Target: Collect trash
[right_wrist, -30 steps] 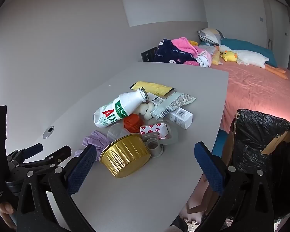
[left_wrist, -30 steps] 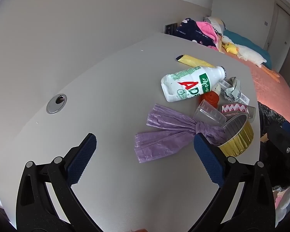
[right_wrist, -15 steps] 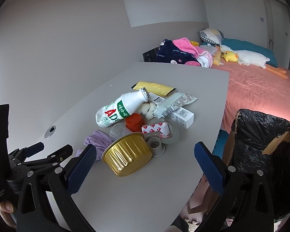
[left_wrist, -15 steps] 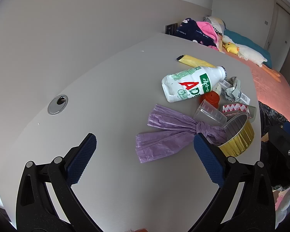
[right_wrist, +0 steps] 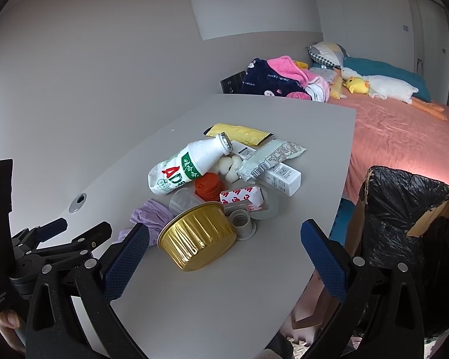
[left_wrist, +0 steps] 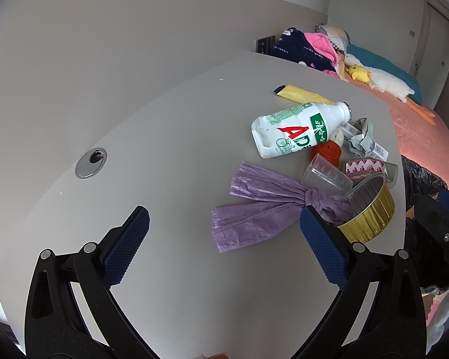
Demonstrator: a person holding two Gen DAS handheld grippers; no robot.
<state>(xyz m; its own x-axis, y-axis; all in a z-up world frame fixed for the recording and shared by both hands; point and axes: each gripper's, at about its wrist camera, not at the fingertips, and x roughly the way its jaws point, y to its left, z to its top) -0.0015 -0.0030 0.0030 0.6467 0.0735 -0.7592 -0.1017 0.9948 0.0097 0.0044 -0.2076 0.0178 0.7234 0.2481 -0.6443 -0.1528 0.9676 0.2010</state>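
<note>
While you hold both tools above the grey surface [left_wrist: 170,137], this is how things stand:

Left tool [left_wrist: 224,248]: your fingers are spread wide, with nothing between them; it hovers over bare surface, its right pad just in front of the purple bag.
Right tool [right_wrist: 224,254]: spread wide too, gripping nothing; the gold foil cup sits just ahead between its fingers.
Trash pile: it lies together near the surface's right edge.
Purple bag [left_wrist: 263,209]: knotted, flat, its tied end touching the gold foil cup [right_wrist: 199,240].
Milk bottle [left_wrist: 296,133]: white, on its side, uncapped, neck towards the bed.
Clear cup [left_wrist: 326,176]: tipped over between bottle and foil cup.
Red lid [right_wrist: 208,188]: half under the bottle.
Yellow wrapper [right_wrist: 239,133]: furthest from you.
White box [right_wrist: 281,176]: beside the pile, under a crumpled wrapper [right_wrist: 269,157].
Bin [right_wrist: 410,239]: cardboard, lined with a black bag, standing on the floor beside the surface's right edge, to the right of your right tool.
</note>
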